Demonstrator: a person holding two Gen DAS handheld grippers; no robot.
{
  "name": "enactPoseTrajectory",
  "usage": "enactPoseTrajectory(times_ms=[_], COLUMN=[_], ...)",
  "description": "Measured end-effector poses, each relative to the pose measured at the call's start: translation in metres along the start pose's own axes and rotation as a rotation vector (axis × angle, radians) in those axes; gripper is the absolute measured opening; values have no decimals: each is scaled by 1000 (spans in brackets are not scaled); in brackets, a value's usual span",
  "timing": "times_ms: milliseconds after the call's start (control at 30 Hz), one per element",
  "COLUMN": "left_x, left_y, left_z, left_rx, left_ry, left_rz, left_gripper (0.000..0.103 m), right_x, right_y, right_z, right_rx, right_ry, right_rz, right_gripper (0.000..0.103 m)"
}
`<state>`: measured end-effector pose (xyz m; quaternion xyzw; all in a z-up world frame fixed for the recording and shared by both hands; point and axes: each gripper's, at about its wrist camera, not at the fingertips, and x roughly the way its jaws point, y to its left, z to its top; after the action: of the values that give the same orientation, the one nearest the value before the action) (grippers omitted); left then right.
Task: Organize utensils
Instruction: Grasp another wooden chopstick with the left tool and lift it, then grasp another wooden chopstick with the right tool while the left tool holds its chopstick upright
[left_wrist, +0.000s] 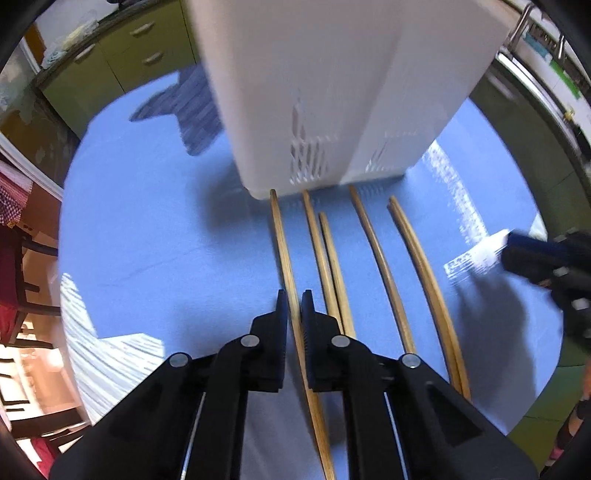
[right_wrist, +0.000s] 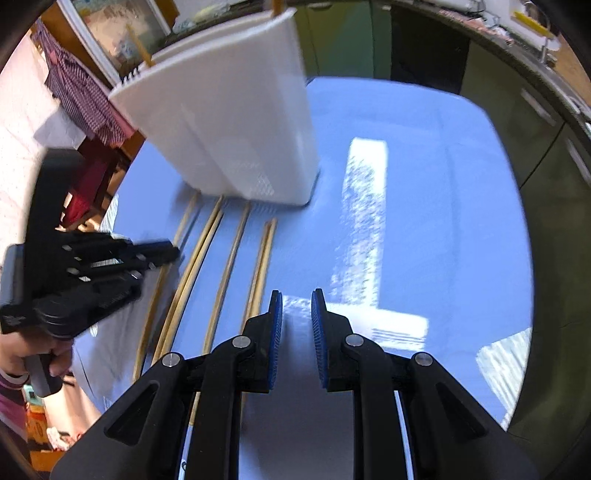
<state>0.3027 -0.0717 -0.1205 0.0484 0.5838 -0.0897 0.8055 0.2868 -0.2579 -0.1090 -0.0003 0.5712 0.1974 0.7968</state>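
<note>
Gripped chopstick (left_wrist: 286, 258) lies flat, tip toward holder (left_wrist: 332, 92).

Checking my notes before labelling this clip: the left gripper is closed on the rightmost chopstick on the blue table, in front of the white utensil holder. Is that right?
Not quite. The left gripper is closed on the leftmost chopstick, not the rightmost; the left wrist view shows the others lying to its right. The rest holds: it lies on the blue table, in front of the white utensil holder.

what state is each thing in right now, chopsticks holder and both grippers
left gripper: shut on the leftmost chopstick
right gripper: jaws slightly apart, nothing between them
other chopsticks: lying flat on the blue table
white holder: upright, two chopsticks inside
</note>
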Motion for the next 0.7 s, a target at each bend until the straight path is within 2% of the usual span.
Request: enactPoseTrajectory(times_ms=[200,400,700], left_x=[-34,-61,-76], left_y=[14,19,21], left_z=[-14,-27,-38], left_rx=[-7,3,24], left_ry=[-81,-151,-183], left_rz=[-14,-21,-44], left_gripper=[6,6,6], right_x=[28,47,55], right_y=[16,27,32], right_z=[8,18,26], right_rx=[-26,-48,-73], right_ry=[71,104,132], right_rz=[17,-46,-95], right_gripper=[17,17,17])
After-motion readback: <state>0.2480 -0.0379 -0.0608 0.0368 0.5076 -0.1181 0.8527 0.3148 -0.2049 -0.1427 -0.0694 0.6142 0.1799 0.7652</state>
